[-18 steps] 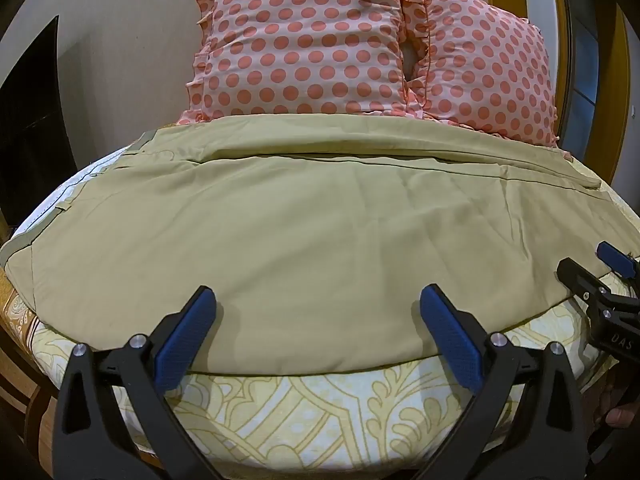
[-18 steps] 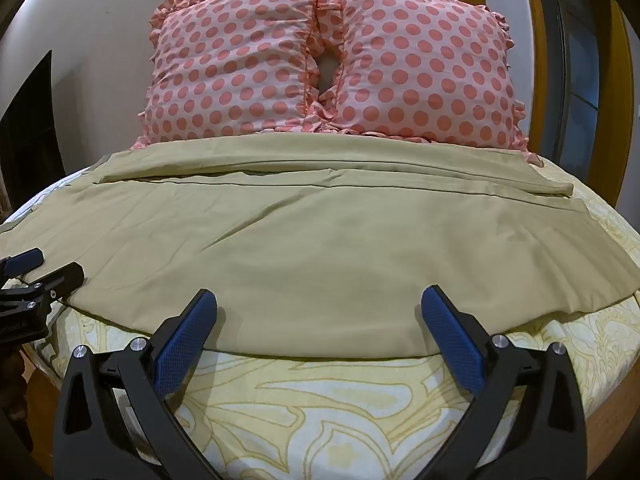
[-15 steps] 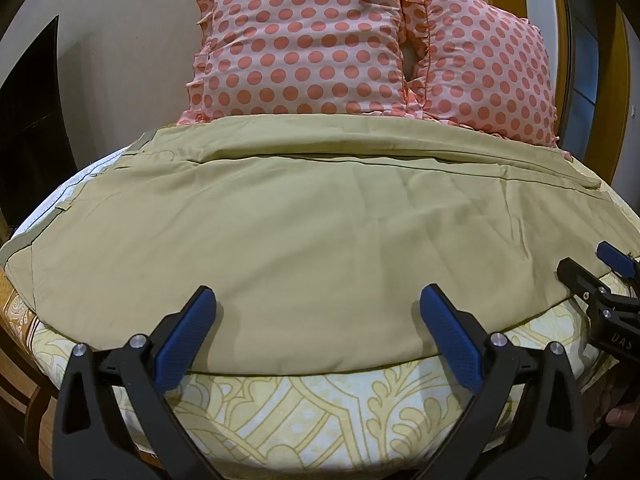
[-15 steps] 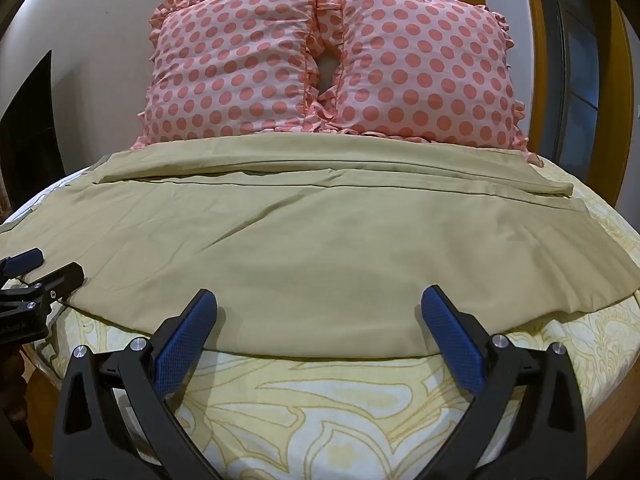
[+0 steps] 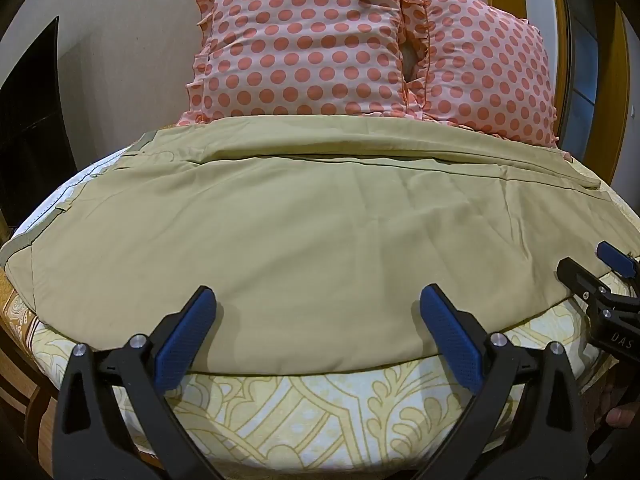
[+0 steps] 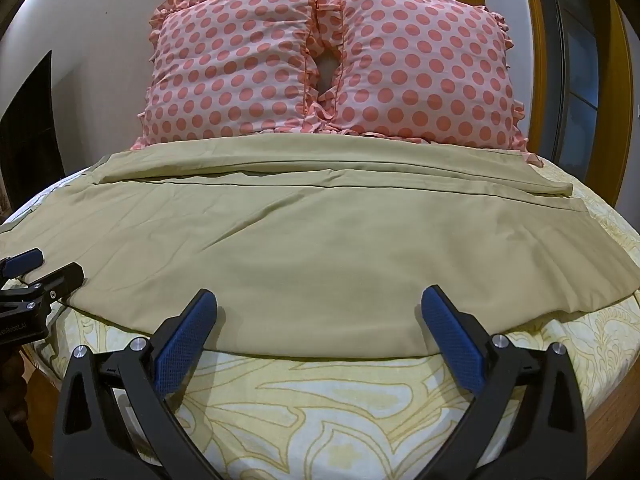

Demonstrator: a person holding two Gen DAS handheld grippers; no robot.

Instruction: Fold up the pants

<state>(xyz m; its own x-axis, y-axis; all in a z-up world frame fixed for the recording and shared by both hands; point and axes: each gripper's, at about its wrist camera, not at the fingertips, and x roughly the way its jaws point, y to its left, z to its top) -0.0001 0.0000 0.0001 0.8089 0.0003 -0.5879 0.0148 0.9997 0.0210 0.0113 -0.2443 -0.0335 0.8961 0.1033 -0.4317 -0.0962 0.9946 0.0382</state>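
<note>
Khaki pants [image 5: 304, 236] lie spread flat across the bed, waistband at the left, leg ends at the right; they also show in the right wrist view [image 6: 320, 248]. My left gripper [image 5: 318, 312] is open and empty, its blue pads just over the pants' near edge. My right gripper [image 6: 319, 312] is open and empty over the near edge further right. The right gripper shows at the right edge of the left wrist view [image 5: 592, 276]. The left gripper shows at the left edge of the right wrist view [image 6: 36, 276].
Two pink polka-dot pillows [image 6: 328, 68] stand against the wall behind the pants. The bed has a yellow patterned sheet [image 6: 340, 408] with its front edge just below the grippers. A wooden door frame [image 6: 616, 92] stands at the right.
</note>
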